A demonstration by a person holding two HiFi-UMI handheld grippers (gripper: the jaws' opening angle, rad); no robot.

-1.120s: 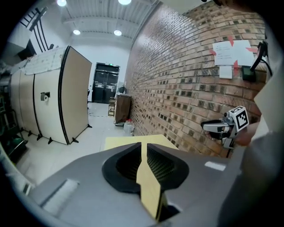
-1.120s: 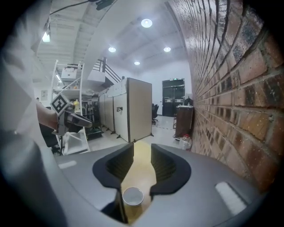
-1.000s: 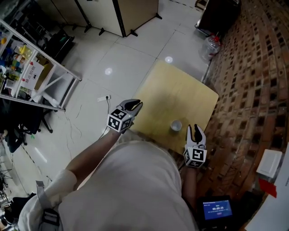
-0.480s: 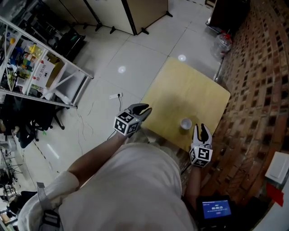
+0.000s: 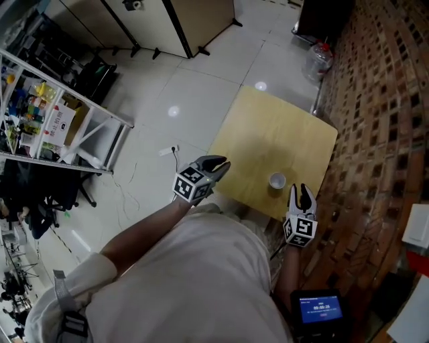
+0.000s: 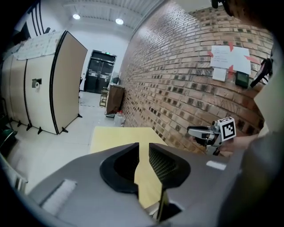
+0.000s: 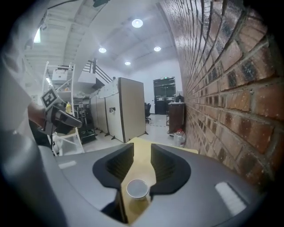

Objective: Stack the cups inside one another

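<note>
A single white cup [image 5: 277, 180] stands upright near the front edge of the yellow table [image 5: 278, 130]. My right gripper [image 5: 301, 193] hovers just right of the cup at the table's front edge. It is open, and the cup [image 7: 137, 188] shows low in the gap between the jaws, untouched. My left gripper [image 5: 216, 163] is off the table's front left edge, well left of the cup. Its jaws have just been closing to a narrow gap [image 6: 143, 149] with nothing between them. Each gripper sees the other: the right gripper [image 6: 202, 133], the left gripper [image 7: 66, 119].
A brick wall [image 5: 375, 120] runs along the table's right side. A metal shelf rack [image 5: 60, 127] stands at the left and beige partition panels [image 5: 194, 20] at the back. A water bottle [image 5: 318, 60] sits on the floor beyond the table, a blue-screened device [image 5: 320, 310] near me.
The head view has shifted a little. My left gripper has edged toward the table's front left edge. The cup has stayed where it was.
</note>
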